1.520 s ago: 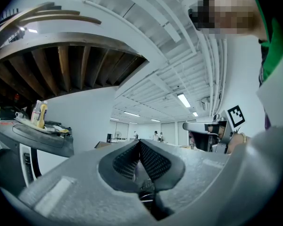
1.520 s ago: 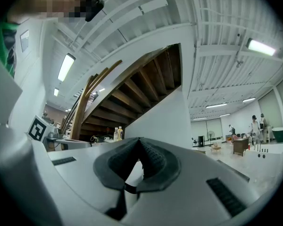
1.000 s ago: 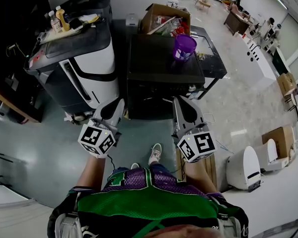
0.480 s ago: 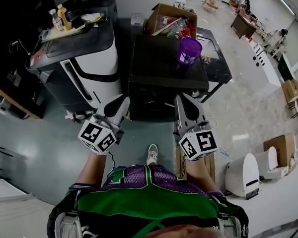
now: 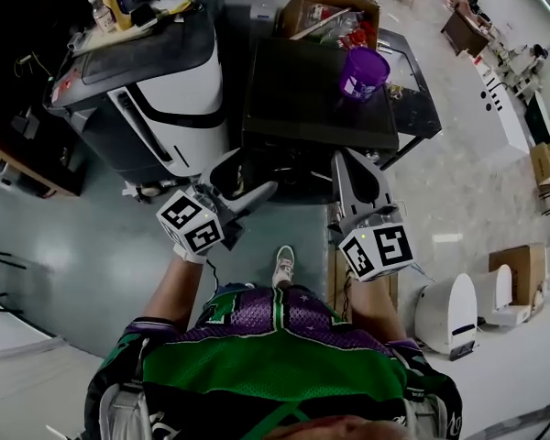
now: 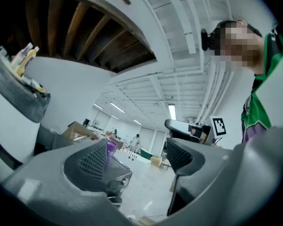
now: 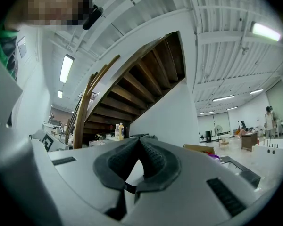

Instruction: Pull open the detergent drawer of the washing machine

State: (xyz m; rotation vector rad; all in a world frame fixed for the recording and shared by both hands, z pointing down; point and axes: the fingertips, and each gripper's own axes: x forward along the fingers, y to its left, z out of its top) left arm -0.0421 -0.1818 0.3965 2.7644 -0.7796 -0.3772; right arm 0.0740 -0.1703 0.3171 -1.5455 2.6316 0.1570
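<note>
A black box-shaped machine (image 5: 316,99) stands ahead of me, beside a white and grey machine (image 5: 156,108) on its left. I cannot make out a detergent drawer on either. My left gripper (image 5: 246,181) is rolled to one side just before the black machine's front left corner. Its jaws are opening, with nothing between them (image 6: 137,157). The left gripper view shows the black machine (image 6: 114,171) low and beyond the fingertips. My right gripper (image 5: 350,165) is shut and empty near the machine's front right, its pads meeting (image 7: 139,142).
A purple cup (image 5: 364,71) stands on the black machine, with an open cardboard box (image 5: 335,12) behind it. Bottles (image 5: 105,7) sit on the white and grey machine. A white rounded bin (image 5: 449,314) is on the floor at right. My shoe (image 5: 282,264) is below the grippers.
The left gripper's jaws have gone from shut to wide apart, and it has rolled and moved toward the black machine. The right gripper has moved forward too, still shut.
</note>
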